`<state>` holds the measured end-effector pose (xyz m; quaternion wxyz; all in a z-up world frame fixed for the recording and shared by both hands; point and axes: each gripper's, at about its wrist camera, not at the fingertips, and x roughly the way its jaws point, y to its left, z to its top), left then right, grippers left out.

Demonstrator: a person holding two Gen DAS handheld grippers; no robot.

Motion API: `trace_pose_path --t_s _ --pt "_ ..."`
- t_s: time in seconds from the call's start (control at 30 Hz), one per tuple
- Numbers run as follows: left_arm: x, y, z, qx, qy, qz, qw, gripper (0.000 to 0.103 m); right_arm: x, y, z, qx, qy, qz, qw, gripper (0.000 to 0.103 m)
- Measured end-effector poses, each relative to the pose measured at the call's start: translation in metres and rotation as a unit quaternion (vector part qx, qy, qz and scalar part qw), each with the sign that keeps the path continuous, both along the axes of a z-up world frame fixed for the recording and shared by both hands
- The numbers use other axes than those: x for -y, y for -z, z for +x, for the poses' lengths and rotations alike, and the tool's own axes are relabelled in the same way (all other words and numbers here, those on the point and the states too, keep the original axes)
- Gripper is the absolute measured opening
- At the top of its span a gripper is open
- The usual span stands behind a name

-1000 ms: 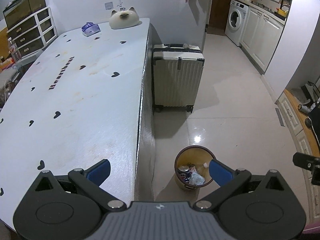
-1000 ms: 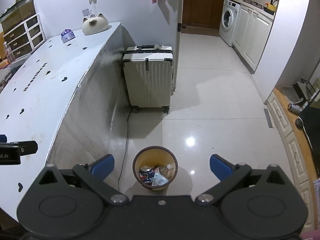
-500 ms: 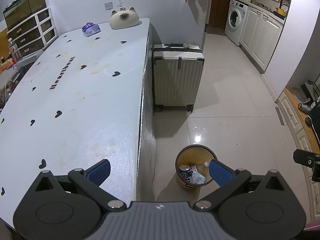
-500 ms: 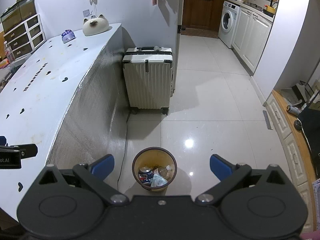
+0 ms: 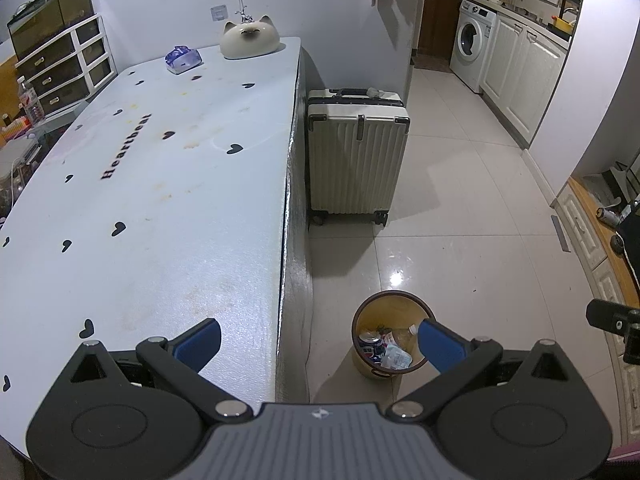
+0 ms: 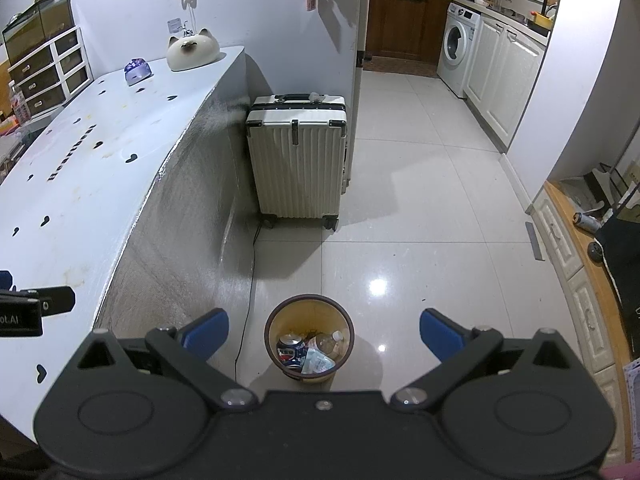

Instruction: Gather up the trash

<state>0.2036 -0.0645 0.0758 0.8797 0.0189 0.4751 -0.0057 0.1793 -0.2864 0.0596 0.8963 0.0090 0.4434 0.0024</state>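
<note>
Trash [image 5: 384,350] (can, bottle, wrappers) sits in a yellow bin [image 5: 394,308] on the floor beside the table [image 5: 160,200]. Left view: left gripper [image 5: 318,340] jaws spread, empty, straddling the table edge. Suitcase [image 5: 356,160] stands beyond. Right view: right gripper [image 6: 322,330] jaws spread, empty, above the bin [image 6: 310,312].

One trash bin [image 6: 310,338], one suitcase [image 6: 298,168], one cat-shaped ornament [image 5: 249,42], one washing machine [image 6: 454,50].
</note>
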Motion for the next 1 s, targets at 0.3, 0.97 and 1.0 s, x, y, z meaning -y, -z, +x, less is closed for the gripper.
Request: trace_pose_path --t_s 0.3,0.97,1.0 --pt "-0.0006 -0.0002 -0.0001 0.0 0.0 0.0 1.0 0.103 -0.0006 -0.0001 -0.0005 0.001 0.0 0.0 1.0 0.103" --pt "-0.0025 -0.0003 -0.0002 0.001 -0.001 0.0 1.0 0.103 -0.001 -0.0002 -0.0003 0.001 -0.001 -0.001 1.0 0.103" --pt "-0.002 -0.0003 0.0 0.001 -0.001 0.0 1.0 0.103 -0.0012 -0.0001 -0.0004 0.001 -0.001 -0.001 1.0 0.103"
